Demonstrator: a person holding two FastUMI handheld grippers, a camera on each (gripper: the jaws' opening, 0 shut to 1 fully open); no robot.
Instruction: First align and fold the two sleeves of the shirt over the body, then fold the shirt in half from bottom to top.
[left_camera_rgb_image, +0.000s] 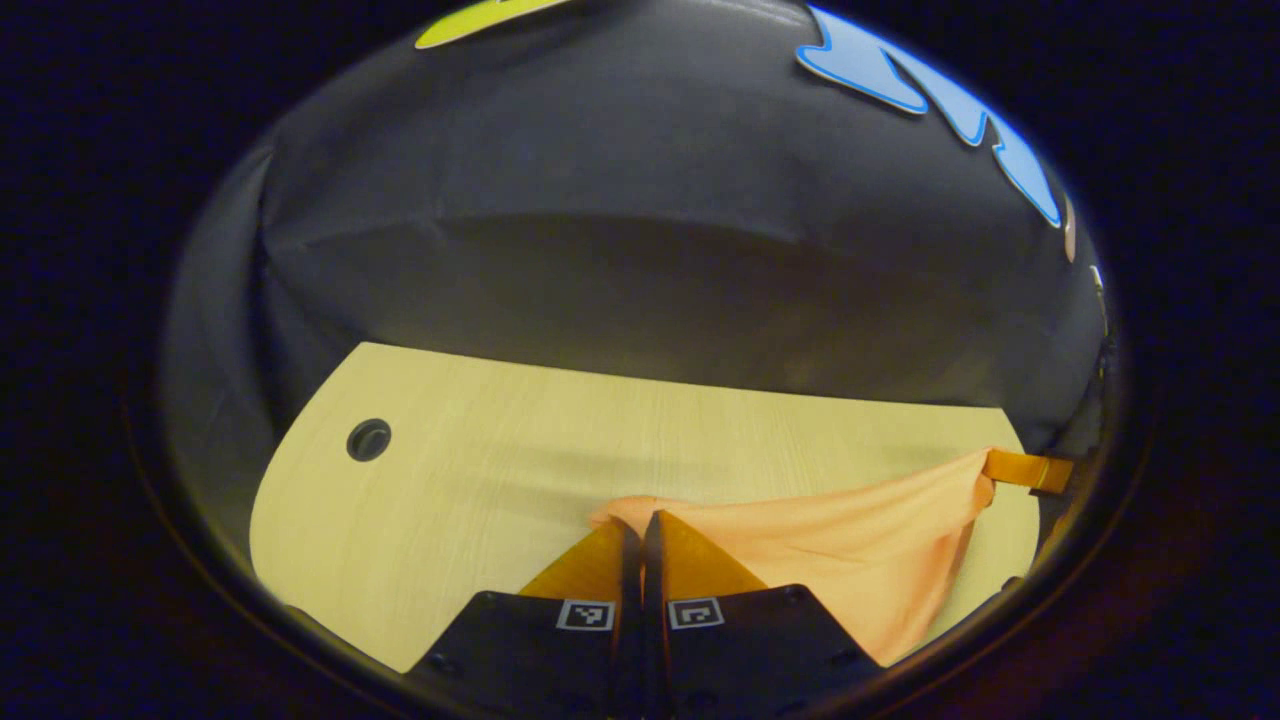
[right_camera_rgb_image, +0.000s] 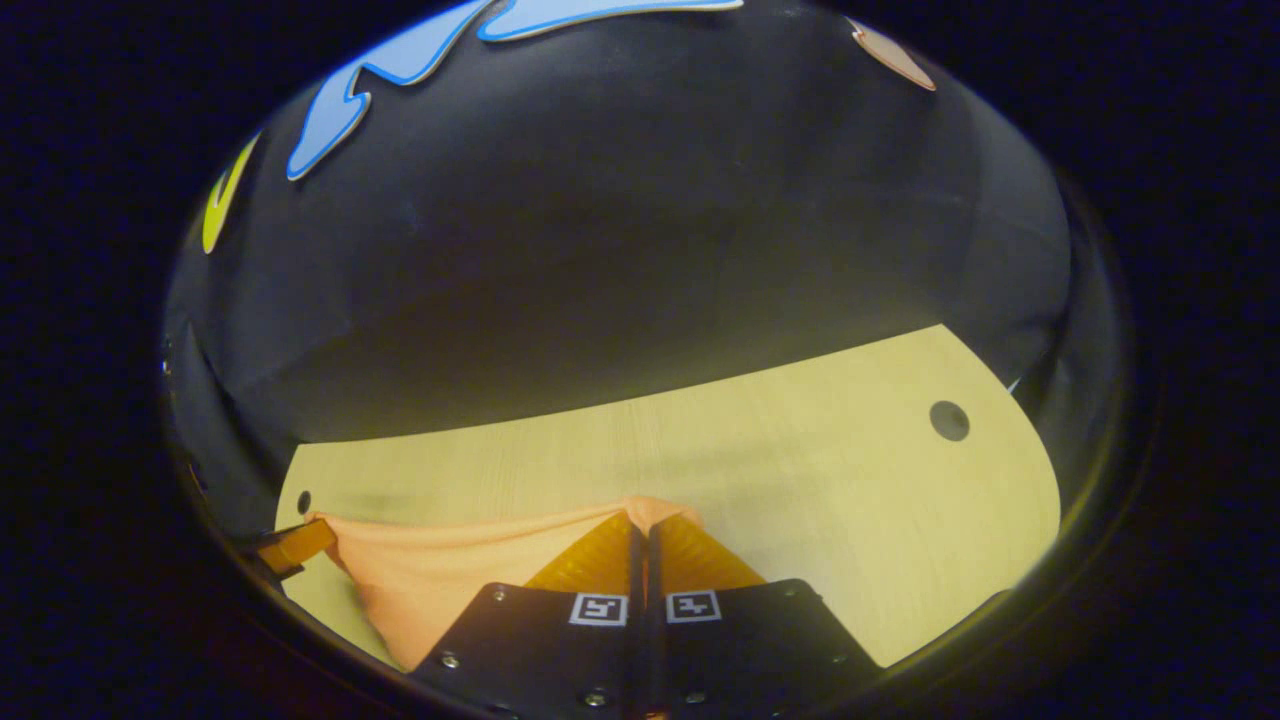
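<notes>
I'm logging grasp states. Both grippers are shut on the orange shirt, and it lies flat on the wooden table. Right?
Not quite. Both grippers are shut on the shirt, but it is lifted, stretched between the left gripper and right gripper, hanging above the table. The left gripper view shows it best.

One shirt (left_camera_rgb_image: 860, 560), two hand-held grippers (left_camera_rgb_image: 640, 525), one table (left_camera_rgb_image: 480, 500) with two holes (left_camera_rgb_image: 368, 440).

Pale wood table (left_camera_rgb_image: 480, 490), shirt (left_camera_rgb_image: 860, 550) draped
</notes>
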